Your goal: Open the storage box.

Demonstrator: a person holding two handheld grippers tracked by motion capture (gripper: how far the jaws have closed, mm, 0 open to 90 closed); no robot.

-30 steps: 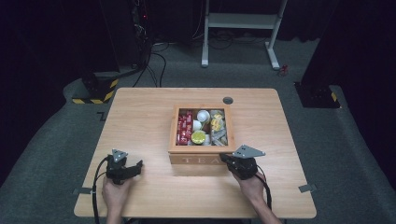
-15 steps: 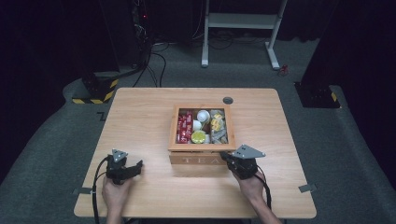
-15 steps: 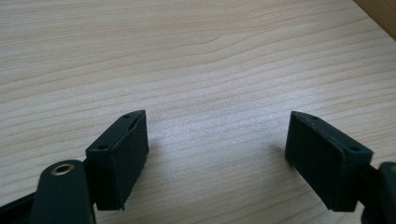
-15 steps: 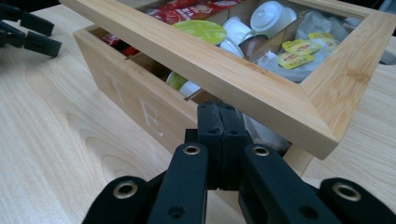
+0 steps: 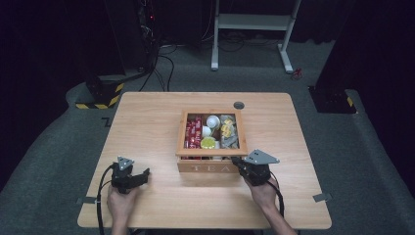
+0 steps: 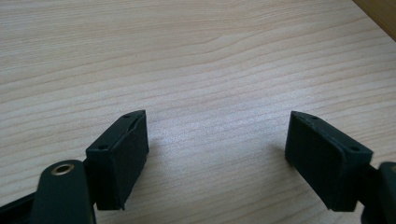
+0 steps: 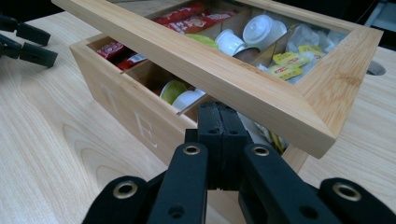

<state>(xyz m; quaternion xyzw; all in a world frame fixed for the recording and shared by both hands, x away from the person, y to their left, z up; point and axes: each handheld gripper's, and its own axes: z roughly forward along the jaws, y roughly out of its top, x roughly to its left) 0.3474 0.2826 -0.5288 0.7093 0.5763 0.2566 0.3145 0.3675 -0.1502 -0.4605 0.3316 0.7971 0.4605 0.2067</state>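
Observation:
A wooden tea box (image 5: 211, 166) stands at the table's middle, holding red sachets (image 5: 195, 132), white pods (image 5: 212, 121) and yellow tea bags (image 5: 226, 128). Its glass-paned lid (image 7: 224, 70) is raised a little at the front, so there is a gap above the box's front wall (image 7: 126, 112). My right gripper (image 5: 238, 162) is shut, and its tips (image 7: 219, 112) sit in that gap under the lid's front rail. My left gripper (image 5: 144, 175) rests on the bare table, left of the box. It is open with nothing between its fingers (image 6: 122, 154).
A round cable hole (image 5: 239, 105) sits near the table's far edge behind the box. Beyond the table stand a white desk frame (image 5: 254, 22) and a black-and-yellow striped base (image 5: 100, 93). Bare tabletop (image 5: 147, 127) lies left of the box.

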